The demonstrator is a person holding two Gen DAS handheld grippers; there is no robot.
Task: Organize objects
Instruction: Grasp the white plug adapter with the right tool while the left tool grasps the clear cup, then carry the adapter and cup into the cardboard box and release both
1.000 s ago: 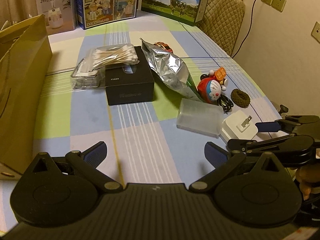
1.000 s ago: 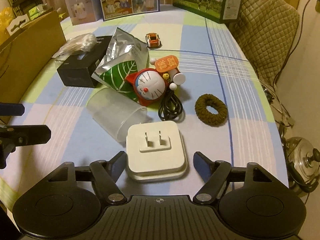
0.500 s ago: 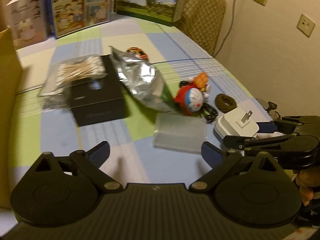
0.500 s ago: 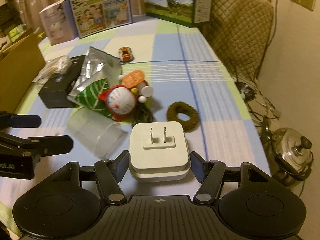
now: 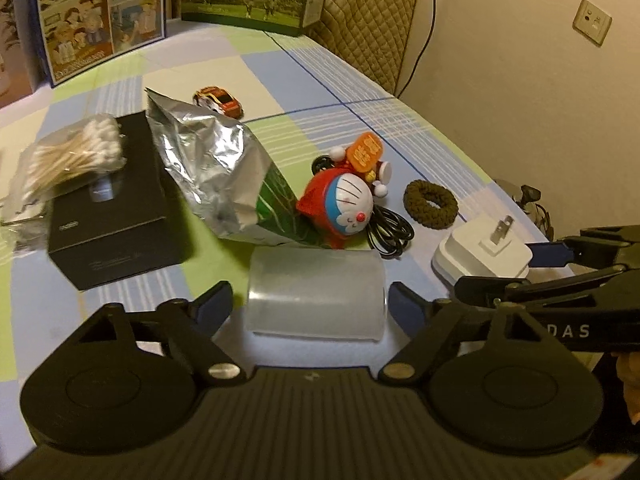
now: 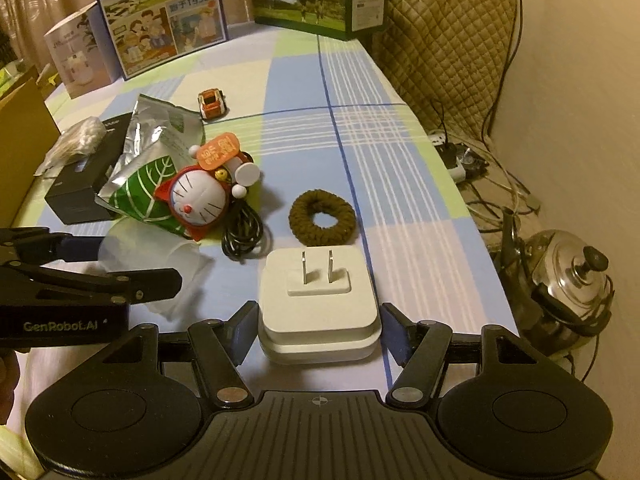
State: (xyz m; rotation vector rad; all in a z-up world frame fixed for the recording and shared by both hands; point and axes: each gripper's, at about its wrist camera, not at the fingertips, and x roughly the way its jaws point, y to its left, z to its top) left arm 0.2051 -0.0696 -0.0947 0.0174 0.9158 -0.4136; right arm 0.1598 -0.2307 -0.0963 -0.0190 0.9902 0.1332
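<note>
Right wrist: tool astride white charger.

Quilted chair, steel kettle and wall sockets beside table.

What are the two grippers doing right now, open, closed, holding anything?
Left gripper: open, fingers either side of the clear plastic cup, not gripping it.
Right gripper: open, fingers close beside the white charger, not clamped yet.
</note>
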